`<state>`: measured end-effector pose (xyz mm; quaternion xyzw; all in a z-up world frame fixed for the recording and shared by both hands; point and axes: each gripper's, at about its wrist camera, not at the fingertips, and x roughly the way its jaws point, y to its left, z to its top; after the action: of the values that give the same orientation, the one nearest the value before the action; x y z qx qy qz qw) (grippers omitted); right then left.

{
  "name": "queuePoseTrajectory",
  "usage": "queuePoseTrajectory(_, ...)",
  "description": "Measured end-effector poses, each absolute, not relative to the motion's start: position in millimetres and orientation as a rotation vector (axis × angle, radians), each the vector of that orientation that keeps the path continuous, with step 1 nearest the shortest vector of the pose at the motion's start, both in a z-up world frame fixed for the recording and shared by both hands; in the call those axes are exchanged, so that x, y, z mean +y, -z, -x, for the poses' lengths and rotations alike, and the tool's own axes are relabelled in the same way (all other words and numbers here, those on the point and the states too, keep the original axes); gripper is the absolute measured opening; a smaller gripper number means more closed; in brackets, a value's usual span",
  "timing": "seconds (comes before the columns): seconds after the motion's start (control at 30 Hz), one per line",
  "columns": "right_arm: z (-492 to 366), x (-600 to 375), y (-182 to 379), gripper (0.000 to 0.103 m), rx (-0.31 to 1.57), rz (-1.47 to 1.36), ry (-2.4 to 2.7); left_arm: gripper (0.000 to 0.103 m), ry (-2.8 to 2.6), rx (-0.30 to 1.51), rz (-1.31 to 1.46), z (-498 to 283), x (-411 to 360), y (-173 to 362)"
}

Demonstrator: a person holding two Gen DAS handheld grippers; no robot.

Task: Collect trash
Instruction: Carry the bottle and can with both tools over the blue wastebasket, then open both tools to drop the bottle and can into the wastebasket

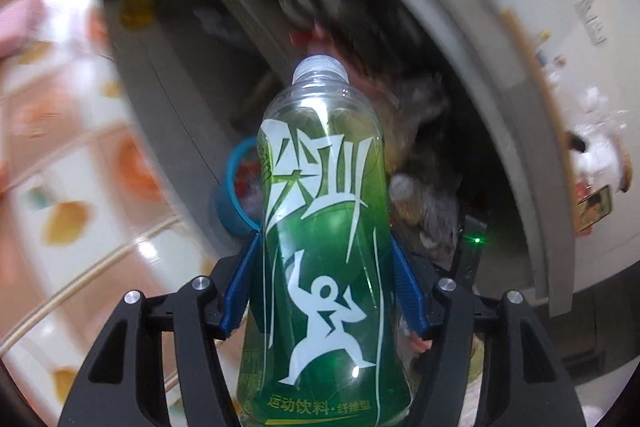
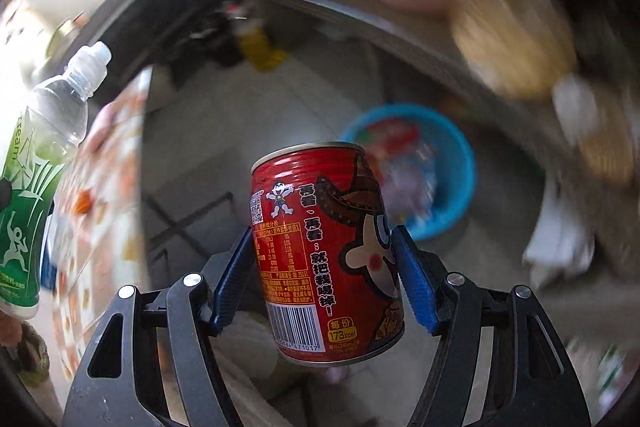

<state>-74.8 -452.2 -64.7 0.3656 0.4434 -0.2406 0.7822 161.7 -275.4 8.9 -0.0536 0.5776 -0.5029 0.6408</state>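
Observation:
My left gripper [image 1: 325, 247] is shut on a clear plastic bottle [image 1: 320, 211] with a green label, its white cap pointing away from me. In the right wrist view the same bottle [image 2: 40, 163] shows at the far left. My right gripper [image 2: 323, 251] is shut on a red drink can [image 2: 320, 247] with cartoon print and a barcode, its blue pads pressing both sides. A blue basin [image 2: 452, 195] holding mixed trash sits on the floor beyond the can. From the left wrist only part of the basin's rim [image 1: 232, 183] shows behind the bottle.
A table with a patterned cloth [image 1: 68, 155] runs along the left; its edge [image 2: 112, 163] also shows in the right wrist view. Grey floor [image 2: 224, 147] lies around the basin. Blurred bags and clutter [image 1: 432, 195] crowd the right, and a yellowish blurred bundle [image 2: 516, 39] is at upper right.

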Motion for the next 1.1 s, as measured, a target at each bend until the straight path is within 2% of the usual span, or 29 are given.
queuePoseTrajectory(0.17, 81.6, -489.2, 120.7, 0.065, 0.966, -1.006, 0.539, 0.06, 1.14, 1.51, -0.017, -171.1, -375.8, 49.4)
queuePoseTrajectory(0.43, 64.3, -549.6, 188.3, 0.065, 0.928, -1.226, 0.613, 0.06, 1.024, 1.619, -0.209, -174.0, -468.6, 135.6)
queuePoseTrajectory(0.53, 56.9, -571.0, 204.5, 0.072, 0.869, -1.252, 0.674, 0.062, 1.021, 1.62, -0.227, -178.1, -496.8, 156.8)
queuePoseTrajectory(0.57, 53.6, -575.8, 210.3, 0.079, 0.84, -1.259, 0.688, 0.064, 1.013, 1.611, -0.22, -179.1, -501.9, 161.0)
queuePoseTrajectory(0.6, 51.2, -578.0, 214.0, 0.082, 0.832, -1.251, 0.709, 0.071, 1.001, 1.596, -0.216, -180.7, -504.0, 164.1)
queuePoseTrajectory(0.63, 49.4, -578.7, 217.3, 0.082, 0.838, -1.243, 0.732, 0.074, 0.99, 1.581, -0.213, -183.7, -509.8, 164.9)
queuePoseTrajectory(0.8, 48.8, -559.6, 214.9, 0.083, 0.855, -1.2, 0.737, 0.074, 0.986, 1.578, -0.205, -182.7, -500.0, 164.6)
queuePoseTrajectory(1.1, 69.6, -517.8, 178.0, 0.083, 0.856, -1.051, 0.742, 0.074, 1.027, 1.431, -0.148, -178.1, -441.1, 91.5)
